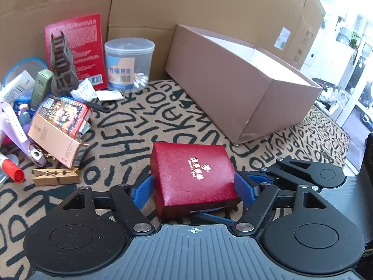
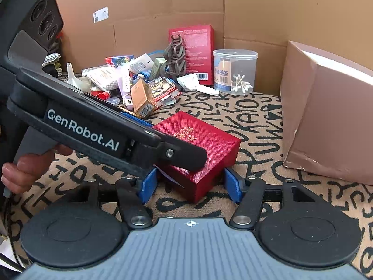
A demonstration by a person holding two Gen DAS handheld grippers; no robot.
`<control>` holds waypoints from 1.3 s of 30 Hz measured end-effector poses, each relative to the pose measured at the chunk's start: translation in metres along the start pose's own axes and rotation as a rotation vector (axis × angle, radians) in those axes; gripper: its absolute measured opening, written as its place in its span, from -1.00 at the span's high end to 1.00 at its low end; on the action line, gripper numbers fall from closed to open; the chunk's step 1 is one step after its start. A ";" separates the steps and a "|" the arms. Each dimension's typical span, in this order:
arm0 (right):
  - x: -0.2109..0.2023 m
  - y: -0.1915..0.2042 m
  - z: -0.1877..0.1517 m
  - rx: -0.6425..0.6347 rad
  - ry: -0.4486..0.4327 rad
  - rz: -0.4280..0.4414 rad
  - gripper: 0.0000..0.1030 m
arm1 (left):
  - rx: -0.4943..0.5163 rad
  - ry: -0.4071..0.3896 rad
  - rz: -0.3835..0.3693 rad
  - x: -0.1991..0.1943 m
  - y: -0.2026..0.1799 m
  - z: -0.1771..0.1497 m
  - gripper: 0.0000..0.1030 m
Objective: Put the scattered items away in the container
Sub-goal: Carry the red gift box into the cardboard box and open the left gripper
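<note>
A red leatherette box (image 1: pixel 193 175) with gold lettering lies on the letter-print mat. My left gripper (image 1: pixel 193 190) has its blue pads against the box's two sides, shut on it. In the right wrist view the same red box (image 2: pixel 205 140) sits cornerwise between the blue pads of my right gripper (image 2: pixel 190 185). These pads flank its near corner, with a thin gap at the left pad. One of the left gripper's fingers (image 2: pixel 137 119) reaches across from the left. The container, an open pinkish-brown carton (image 1: pixel 233 88), stands behind the box to the right.
A heap of small items lies at the left: a cotton-swab tub (image 1: pixel 128 65), a red packet (image 1: pixel 77 44), card boxes (image 1: pixel 63 121), a wooden clothespin (image 1: pixel 56 176). Cardboard walls (image 1: pixel 163 4) close the back. A person's hand (image 2: pixel 23 170) holds the left gripper's handle.
</note>
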State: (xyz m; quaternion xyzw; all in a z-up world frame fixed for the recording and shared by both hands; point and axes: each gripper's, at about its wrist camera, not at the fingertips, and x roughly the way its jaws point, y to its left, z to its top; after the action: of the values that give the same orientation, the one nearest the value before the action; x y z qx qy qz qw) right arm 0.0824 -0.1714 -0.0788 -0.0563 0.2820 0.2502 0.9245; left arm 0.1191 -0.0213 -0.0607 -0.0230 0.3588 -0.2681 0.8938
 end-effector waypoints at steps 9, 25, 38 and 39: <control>-0.030 -0.001 0.005 0.015 -0.057 -0.029 -0.29 | 0.048 -0.074 0.007 -0.021 -0.026 0.006 -0.35; -0.093 -0.037 0.050 -0.019 -0.292 -0.176 -0.29 | 0.261 -0.279 -0.022 -0.045 -0.098 0.077 -0.36; -0.073 -0.109 0.069 0.058 -0.293 -0.279 -0.29 | 0.333 -0.281 -0.057 0.029 -0.130 0.129 -0.36; -0.069 -0.114 0.070 0.068 -0.286 -0.279 -0.29 | 0.332 -0.274 -0.057 0.035 -0.129 0.130 -0.36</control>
State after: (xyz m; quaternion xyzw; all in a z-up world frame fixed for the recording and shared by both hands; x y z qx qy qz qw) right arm 0.1236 -0.2829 0.0133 -0.0273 0.1454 0.1155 0.9822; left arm 0.1652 -0.1688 0.0443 0.0784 0.1838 -0.3430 0.9178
